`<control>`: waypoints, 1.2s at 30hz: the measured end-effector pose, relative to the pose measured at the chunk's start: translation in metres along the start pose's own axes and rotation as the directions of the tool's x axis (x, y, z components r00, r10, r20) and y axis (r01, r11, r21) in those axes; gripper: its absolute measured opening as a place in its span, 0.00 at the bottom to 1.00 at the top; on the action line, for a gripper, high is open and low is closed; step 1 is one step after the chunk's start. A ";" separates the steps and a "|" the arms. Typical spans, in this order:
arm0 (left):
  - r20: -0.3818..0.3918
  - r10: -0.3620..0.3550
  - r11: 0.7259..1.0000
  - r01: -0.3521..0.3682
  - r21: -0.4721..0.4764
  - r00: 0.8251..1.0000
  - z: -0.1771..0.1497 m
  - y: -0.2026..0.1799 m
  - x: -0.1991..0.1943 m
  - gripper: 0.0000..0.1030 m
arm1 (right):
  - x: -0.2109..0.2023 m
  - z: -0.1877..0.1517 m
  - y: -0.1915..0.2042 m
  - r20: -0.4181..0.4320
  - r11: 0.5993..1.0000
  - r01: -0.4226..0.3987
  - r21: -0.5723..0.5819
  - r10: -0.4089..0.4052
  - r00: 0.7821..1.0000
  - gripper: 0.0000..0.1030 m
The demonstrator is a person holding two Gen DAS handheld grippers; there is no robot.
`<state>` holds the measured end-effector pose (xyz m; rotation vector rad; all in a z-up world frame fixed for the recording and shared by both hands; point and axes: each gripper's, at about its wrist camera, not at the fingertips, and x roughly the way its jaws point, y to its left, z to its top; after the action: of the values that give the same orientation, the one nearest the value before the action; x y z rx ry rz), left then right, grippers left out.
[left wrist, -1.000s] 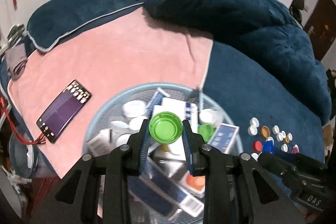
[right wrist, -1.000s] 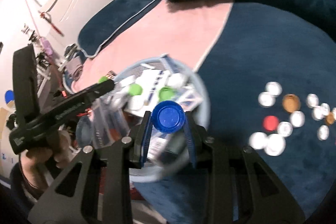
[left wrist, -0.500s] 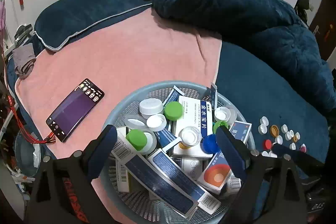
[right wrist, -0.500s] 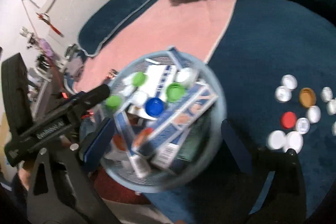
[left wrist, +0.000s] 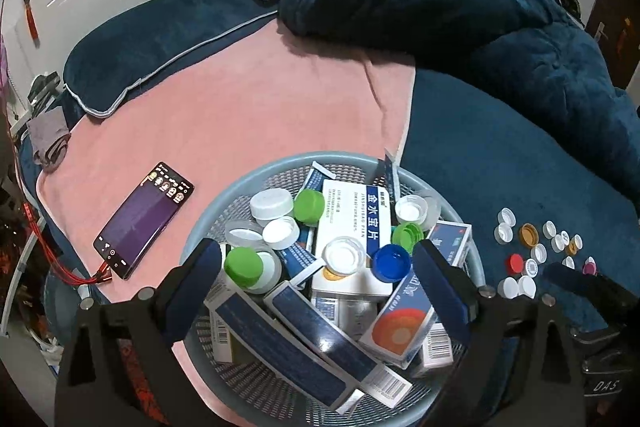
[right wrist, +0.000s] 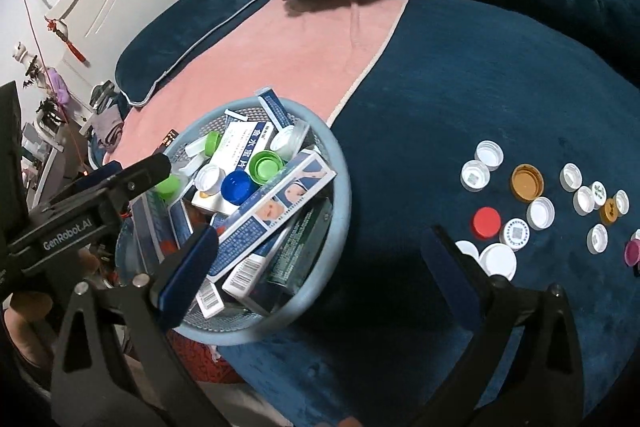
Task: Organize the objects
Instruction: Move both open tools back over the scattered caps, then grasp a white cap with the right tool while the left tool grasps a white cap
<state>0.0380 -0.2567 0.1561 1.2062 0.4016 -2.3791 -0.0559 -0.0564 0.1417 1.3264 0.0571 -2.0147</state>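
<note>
A round light-blue mesh basket (left wrist: 224, 203) (right wrist: 340, 195) sits on the bed, filled with medicine boxes and bottle caps. A blue cap (left wrist: 391, 262) (right wrist: 239, 187) and green caps (left wrist: 244, 266) (right wrist: 265, 167) lie on top of the boxes. My left gripper (left wrist: 316, 279) is open and empty above the basket. My right gripper (right wrist: 324, 259) is open and empty above the basket's right rim. Several loose caps (right wrist: 520, 211) (left wrist: 532, 251) lie on the dark blue blanket to the right of the basket.
A phone (left wrist: 144, 219) on a red cable lies on the pink towel (left wrist: 248, 99) left of the basket. Dark blue pillows (left wrist: 152, 43) and a bunched duvet (left wrist: 460, 7) lie behind. The bed edge runs just below the basket.
Both grippers opened. The left let go of the green cap and the right let go of the blue cap; both caps now lie in the basket. Both grippers drew back.
</note>
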 end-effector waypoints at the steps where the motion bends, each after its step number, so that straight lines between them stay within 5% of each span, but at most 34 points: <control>1: -0.001 0.000 1.000 0.000 0.002 1.000 0.000 -0.002 0.000 0.94 | -0.001 0.000 -0.002 0.001 1.000 0.000 0.001 0.000 1.000 0.99; 9: 0.023 -0.008 0.999 0.007 0.046 1.000 0.002 -0.028 -0.006 0.94 | -0.010 -0.007 -0.035 0.006 0.998 0.030 0.054 -0.030 1.000 0.99; 16: 0.031 -0.051 0.994 0.048 0.097 0.998 0.004 -0.059 -0.008 0.94 | -0.015 -0.022 -0.107 -0.019 0.976 0.114 0.186 -0.113 0.993 0.99; 24: -0.013 -0.151 0.975 0.151 0.166 0.989 0.001 -0.117 -0.003 0.94 | -0.024 -0.036 -0.210 -0.071 0.882 0.302 0.361 -0.297 0.952 0.99; 30: -0.058 -0.175 0.944 0.184 0.275 0.983 -0.010 -0.176 0.015 0.94 | -0.015 -0.038 -0.238 -0.092 0.854 0.367 0.368 -0.359 0.929 0.97; 33: -0.092 -0.172 0.925 0.193 0.327 0.981 -0.018 -0.204 0.032 0.94 | -0.003 -0.036 -0.248 -0.115 0.856 0.374 0.358 -0.357 0.927 0.82; 36: -0.128 -0.167 0.913 0.202 0.354 0.978 -0.027 -0.224 0.053 0.94 | 0.010 -0.037 -0.249 -0.133 0.873 0.378 0.309 -0.354 0.926 0.44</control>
<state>-0.0849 -0.0654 0.1105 1.5085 0.1032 -2.6481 -0.1735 0.1387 0.0331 1.7050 0.0043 -2.3709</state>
